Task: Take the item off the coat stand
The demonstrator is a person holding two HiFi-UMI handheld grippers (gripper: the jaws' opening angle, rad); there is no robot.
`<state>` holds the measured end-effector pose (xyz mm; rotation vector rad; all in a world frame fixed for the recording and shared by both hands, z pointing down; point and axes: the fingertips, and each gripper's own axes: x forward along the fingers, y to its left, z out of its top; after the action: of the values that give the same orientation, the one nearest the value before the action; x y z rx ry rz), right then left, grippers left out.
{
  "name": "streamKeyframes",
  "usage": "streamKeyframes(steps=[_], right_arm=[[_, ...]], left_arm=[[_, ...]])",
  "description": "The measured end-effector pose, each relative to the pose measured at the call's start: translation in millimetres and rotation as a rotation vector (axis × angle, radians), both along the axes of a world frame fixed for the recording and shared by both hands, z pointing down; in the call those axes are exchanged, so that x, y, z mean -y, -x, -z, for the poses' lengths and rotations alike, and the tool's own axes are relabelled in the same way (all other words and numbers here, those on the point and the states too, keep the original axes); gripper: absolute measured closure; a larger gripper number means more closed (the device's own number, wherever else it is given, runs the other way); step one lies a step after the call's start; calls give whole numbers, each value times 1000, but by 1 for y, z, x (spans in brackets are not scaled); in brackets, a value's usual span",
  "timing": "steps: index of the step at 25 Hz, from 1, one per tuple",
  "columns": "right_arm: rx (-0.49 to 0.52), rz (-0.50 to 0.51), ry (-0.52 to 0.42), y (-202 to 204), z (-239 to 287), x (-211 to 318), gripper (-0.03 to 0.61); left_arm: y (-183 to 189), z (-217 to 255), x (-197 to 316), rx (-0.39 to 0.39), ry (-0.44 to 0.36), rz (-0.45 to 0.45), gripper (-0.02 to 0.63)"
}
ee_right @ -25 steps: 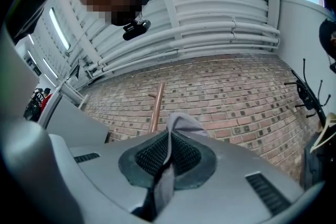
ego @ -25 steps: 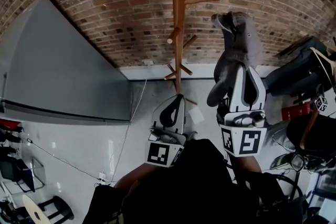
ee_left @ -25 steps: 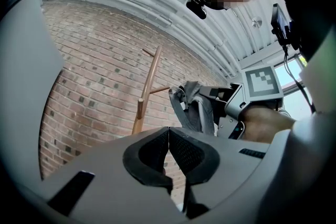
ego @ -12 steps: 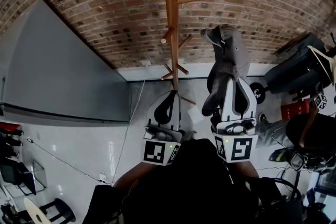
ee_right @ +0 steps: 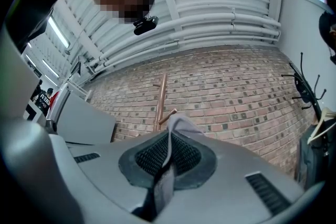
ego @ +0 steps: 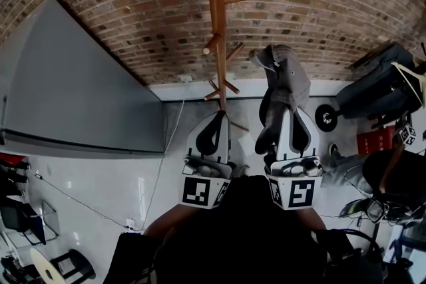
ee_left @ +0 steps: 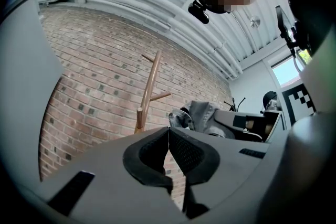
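A: Step in hand?

B: Seemingly the tail end of the lift-off. Grey cloth item [ego: 287, 73] hanging to the right of the wooden coat stand [ego: 216, 23], apart from the pole. Clear of every peg too, as far as the head view allows judging.

A: Held how?

B: Pinched by the right gripper [ee_right: 168, 147]. Jaws all but closed, with only a thin fold of the grey fabric running up between the pads. Rest of the cloth bunched above the jaw tips, drooping down the left side of that gripper in the head view.

A: And the other one?

B: Left gripper [ee_left: 168, 134] shut and empty, pads meeting with nothing between them. Raised beside the right one, just in front of the pole, not touching the cloth.

A: What sort of item?

B: Hard to say. Too crumpled to name; possibly a small garment or a hat. Soft and limp either way, so likely to swing and sag when moved.

A: Backdrop?

B: Red brick wall [ego: 133, 10] behind the stand, grey panel to the left.

A: Next move?

B: Probably drawing the cloth further back and away from the stand. Calls for keeping the pinch firm, given how little fabric sits between the pads. Worth minding the short peg [ego: 212, 50] nearest the hanging cloth, to avoid snagging a loose end. No need for the left gripper, unless for supporting the drooping part.
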<state>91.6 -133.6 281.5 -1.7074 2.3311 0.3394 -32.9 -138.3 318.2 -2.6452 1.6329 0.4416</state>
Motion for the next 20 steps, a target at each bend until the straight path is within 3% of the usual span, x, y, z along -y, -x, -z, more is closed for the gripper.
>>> streamKeyframes(steps=[20], right_arm=[[-5, 23, 37, -3, -12, -3, 557]], left_arm=[[-10, 0, 8, 3, 1, 5, 597]])
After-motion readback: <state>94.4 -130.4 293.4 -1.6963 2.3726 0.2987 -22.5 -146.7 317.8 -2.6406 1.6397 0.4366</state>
